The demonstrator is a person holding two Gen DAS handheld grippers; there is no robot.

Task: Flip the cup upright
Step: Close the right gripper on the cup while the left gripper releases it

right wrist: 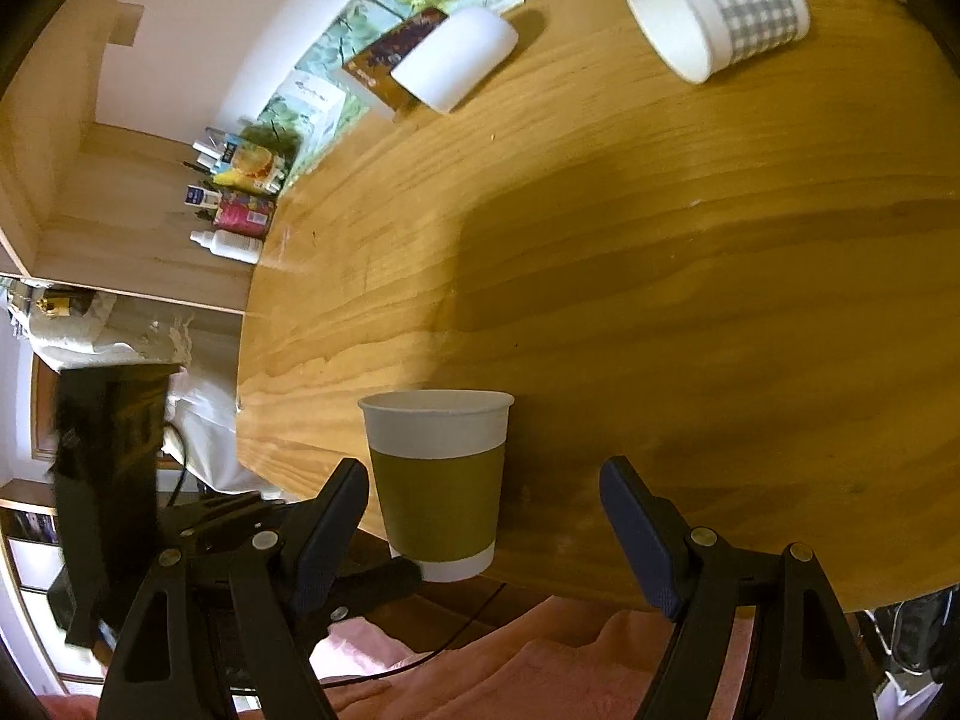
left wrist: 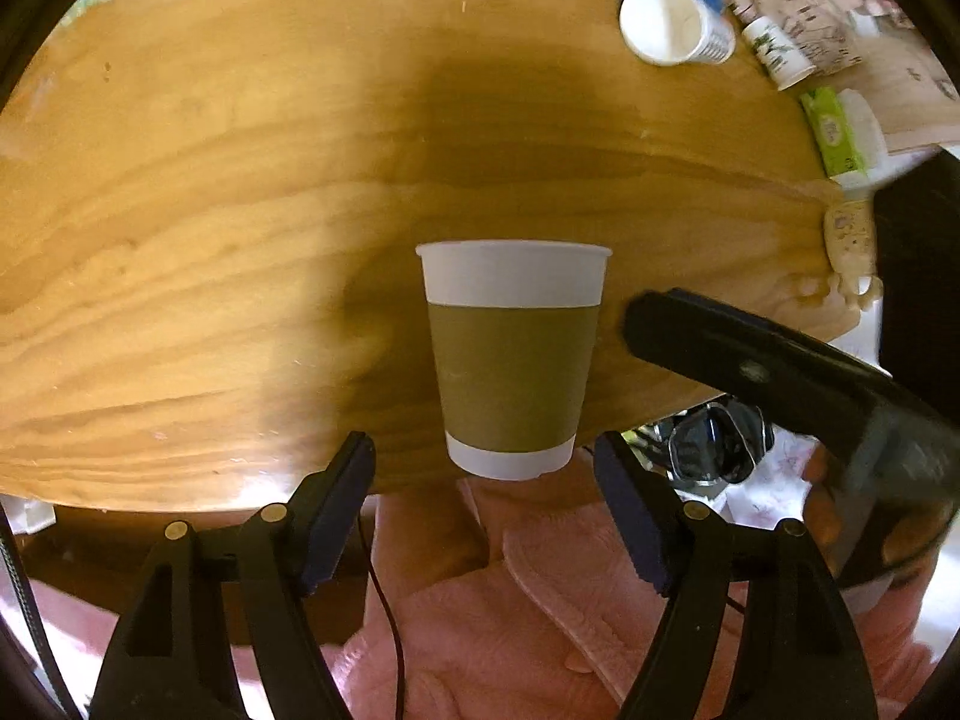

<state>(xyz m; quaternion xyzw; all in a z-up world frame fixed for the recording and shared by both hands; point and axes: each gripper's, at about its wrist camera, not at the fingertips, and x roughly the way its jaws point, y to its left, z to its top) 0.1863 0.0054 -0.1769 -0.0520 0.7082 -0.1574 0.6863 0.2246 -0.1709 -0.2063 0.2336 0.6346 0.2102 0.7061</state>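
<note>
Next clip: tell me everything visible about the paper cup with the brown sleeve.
The paper cup is white with a rolled rim and a brown band around its middle that looks like a cardboard sleeve. It stands upright, mouth up, at the near edge of the wooden table; its base seems to overhang slightly. Neither the open left gripper nor the open right gripper touches it. Its contents cannot be seen.

white cup (left wrist: pixel 513 360) with brown sleeve; grey-checked white cup (right wrist: pixel 717 15); golden wood table (left wrist: pixel 210 240).
</note>
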